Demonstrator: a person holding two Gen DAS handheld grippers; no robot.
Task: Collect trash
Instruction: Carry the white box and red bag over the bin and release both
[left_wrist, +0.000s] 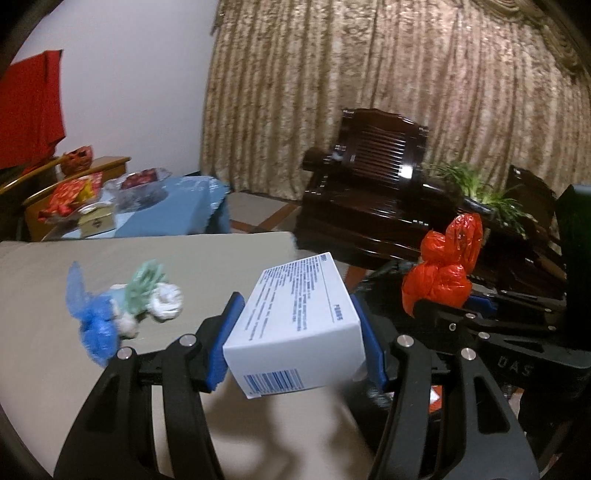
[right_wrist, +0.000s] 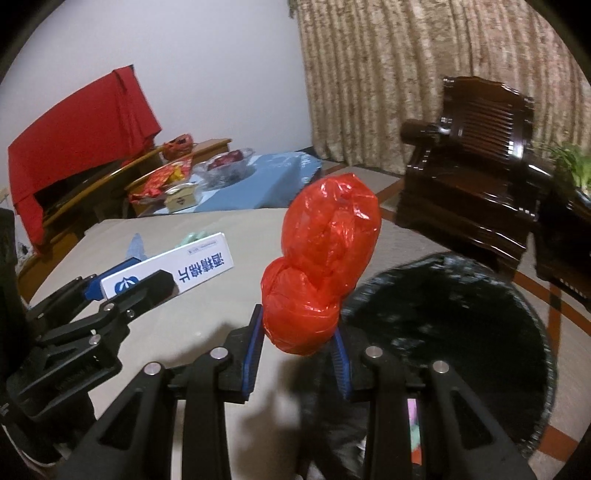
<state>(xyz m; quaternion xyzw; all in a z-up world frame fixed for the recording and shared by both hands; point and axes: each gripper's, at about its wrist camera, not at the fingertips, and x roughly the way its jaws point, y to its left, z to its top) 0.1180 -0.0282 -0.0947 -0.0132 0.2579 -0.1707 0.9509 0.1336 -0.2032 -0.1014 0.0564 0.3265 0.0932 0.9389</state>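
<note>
My left gripper (left_wrist: 297, 332) is shut on a white carton box (left_wrist: 299, 321) with blue print, held above the beige table (left_wrist: 184, 258). It also shows in the right wrist view (right_wrist: 173, 269). My right gripper (right_wrist: 299, 332) is shut on a knotted red plastic bag (right_wrist: 325, 273), held at the table's right edge beside the black-lined trash bin (right_wrist: 461, 325). The red bag also shows in the left wrist view (left_wrist: 443, 269). A crumpled blue bag (left_wrist: 92, 321), a green bag (left_wrist: 144, 284) and white wads (left_wrist: 168, 301) lie on the table to the left.
A dark wooden armchair (right_wrist: 476, 162) and a potted plant (left_wrist: 480, 188) stand behind the bin. A low table with a blue cloth (left_wrist: 177, 206), snacks and a small box (left_wrist: 98, 218) stands at the back left. A red cloth (right_wrist: 81, 136) hangs over furniture.
</note>
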